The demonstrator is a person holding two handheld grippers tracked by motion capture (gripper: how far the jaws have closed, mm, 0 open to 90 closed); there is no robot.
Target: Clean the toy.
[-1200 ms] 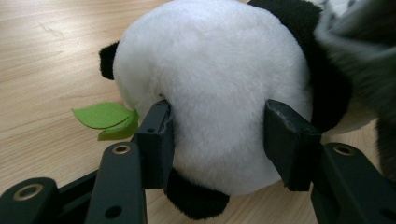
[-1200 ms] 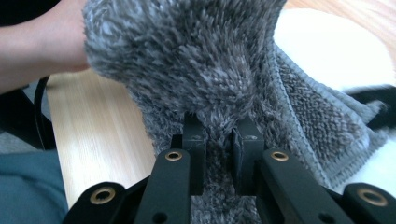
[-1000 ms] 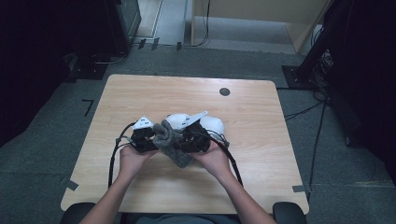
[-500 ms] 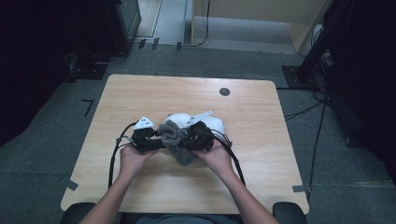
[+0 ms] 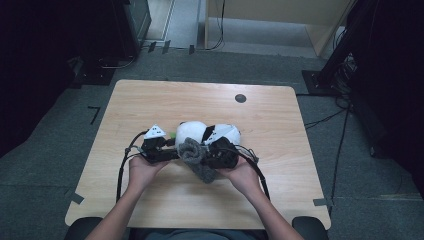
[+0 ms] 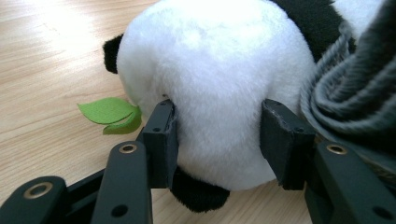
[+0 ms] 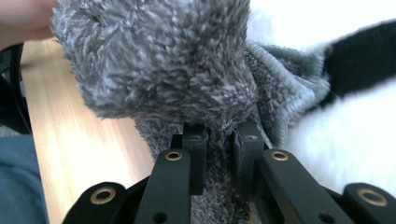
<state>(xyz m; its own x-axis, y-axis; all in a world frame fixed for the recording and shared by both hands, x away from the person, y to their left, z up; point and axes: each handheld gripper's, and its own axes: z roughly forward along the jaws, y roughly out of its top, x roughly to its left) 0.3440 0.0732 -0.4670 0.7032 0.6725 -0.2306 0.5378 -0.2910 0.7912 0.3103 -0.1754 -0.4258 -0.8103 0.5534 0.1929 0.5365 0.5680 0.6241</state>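
A black-and-white plush panda [image 5: 192, 132] lies on the wooden table [image 5: 150, 100], with a green felt leaf [image 6: 109, 112] at its mouth. My left gripper [image 5: 175, 148] comes in from the left and is shut on the panda's round white head [image 6: 219, 70], the pads [image 6: 161, 135] denting the plush on both sides. A fuzzy grey knitted cloth [image 5: 196, 159] is bunched against the panda's near side. My right gripper [image 5: 212, 152] is shut on a fold of that grey cloth [image 7: 159, 60], with its jaws close together [image 7: 223, 140]. The panda's white fur [image 7: 345, 130] lies just behind.
A small black round plug [image 5: 240, 98] sits in the tabletop near the far edge. Cables trail from both grippers toward the person. Dark equipment stands and cables are on the floor around the table. Bare wood lies to the left, right and far side.
The right gripper has shifted a little to the right with the grey cloth in it. The left gripper and the panda's head have stayed put.
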